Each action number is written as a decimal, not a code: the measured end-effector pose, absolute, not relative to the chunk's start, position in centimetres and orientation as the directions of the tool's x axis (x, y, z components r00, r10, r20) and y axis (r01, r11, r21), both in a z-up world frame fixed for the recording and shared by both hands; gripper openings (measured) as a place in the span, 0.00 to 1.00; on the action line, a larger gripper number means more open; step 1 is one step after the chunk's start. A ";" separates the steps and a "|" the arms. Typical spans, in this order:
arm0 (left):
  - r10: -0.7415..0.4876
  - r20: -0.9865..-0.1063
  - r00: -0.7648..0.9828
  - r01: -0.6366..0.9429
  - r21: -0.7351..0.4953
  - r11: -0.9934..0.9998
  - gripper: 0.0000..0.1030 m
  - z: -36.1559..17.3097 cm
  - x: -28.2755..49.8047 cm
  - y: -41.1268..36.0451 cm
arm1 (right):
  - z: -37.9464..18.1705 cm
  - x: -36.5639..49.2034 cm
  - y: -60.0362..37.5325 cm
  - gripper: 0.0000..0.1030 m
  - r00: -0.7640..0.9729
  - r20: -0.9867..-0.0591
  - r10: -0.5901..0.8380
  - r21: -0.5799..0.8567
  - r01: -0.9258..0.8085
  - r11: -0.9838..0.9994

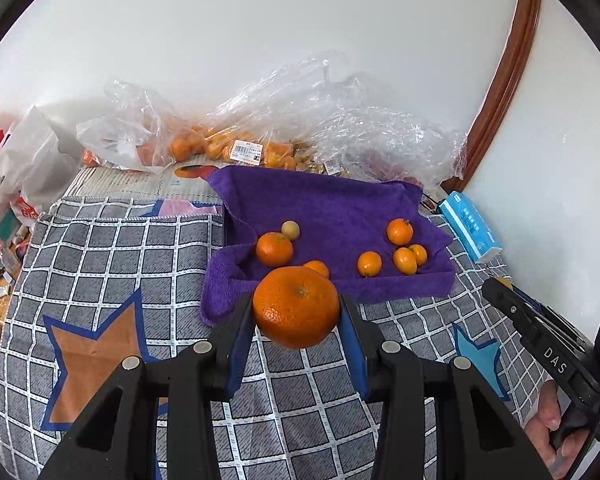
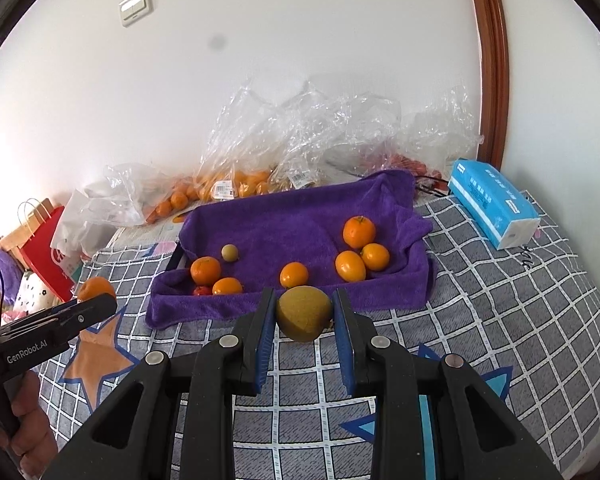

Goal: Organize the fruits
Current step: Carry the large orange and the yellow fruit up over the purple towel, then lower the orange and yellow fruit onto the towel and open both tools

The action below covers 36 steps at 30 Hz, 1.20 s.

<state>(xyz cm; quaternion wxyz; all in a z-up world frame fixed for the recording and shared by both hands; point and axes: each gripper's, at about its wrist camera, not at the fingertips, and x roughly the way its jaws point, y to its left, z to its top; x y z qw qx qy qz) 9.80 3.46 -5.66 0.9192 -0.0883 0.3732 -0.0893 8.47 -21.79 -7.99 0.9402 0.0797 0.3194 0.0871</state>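
Note:
My left gripper (image 1: 296, 312) is shut on a large orange (image 1: 296, 307), held above the checked cloth in front of the purple towel (image 1: 328, 208). My right gripper (image 2: 305, 312) is shut on a yellow-green round fruit (image 2: 303, 313), also just short of the purple towel (image 2: 284, 220). Several small oranges lie on the towel: a group at the right (image 2: 358, 256) and others at the left (image 2: 205, 270), with a small greenish fruit (image 2: 229, 252) and a tiny red fruit (image 2: 202, 291). The left gripper and its orange (image 2: 96, 289) show at the left edge of the right wrist view.
Clear plastic bags (image 1: 228, 136) with more oranges lie along the wall behind the towel. A blue tissue pack (image 2: 492, 204) sits at the right. Paper bags (image 2: 44, 248) stand beyond the table's left edge. A grey checked cloth (image 2: 500, 320) covers the table.

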 end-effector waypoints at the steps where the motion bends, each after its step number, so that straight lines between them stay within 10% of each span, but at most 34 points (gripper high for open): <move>1: -0.230 -0.669 0.706 0.099 -0.228 0.969 0.38 -5.6 9.9 3.4 | -7.9 8.5 -21.8 0.27 0.781 -0.586 0.214 0.204 -0.113 0.972; 36: -0.273 -0.682 0.678 0.127 -0.257 0.958 0.38 -6.6 18.1 3.8 | -8.9 16.7 -20.8 0.27 0.757 -0.619 0.209 0.220 -0.088 0.971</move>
